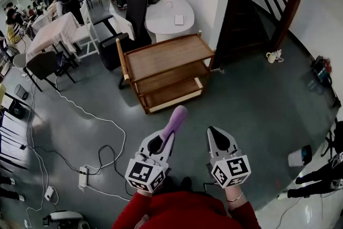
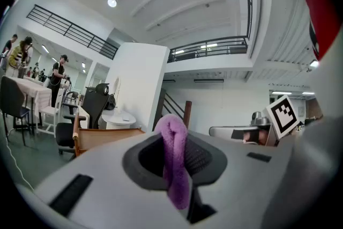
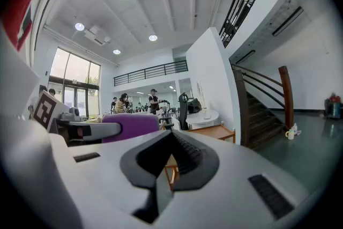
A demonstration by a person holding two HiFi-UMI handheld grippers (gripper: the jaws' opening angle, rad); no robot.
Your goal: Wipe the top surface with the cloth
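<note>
Left claw [image 1: 168,134] clamps the purple cloth [image 1: 177,117]; right claw [image 1: 212,131] is closed, empty. Both point forward, well short of the wooden cart [image 1: 167,55].

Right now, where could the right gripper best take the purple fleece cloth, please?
Probably the free end of the purple fleece cloth, jutting forward past the left gripper; bring the right gripper across from its right, where that end stands clear.
</note>
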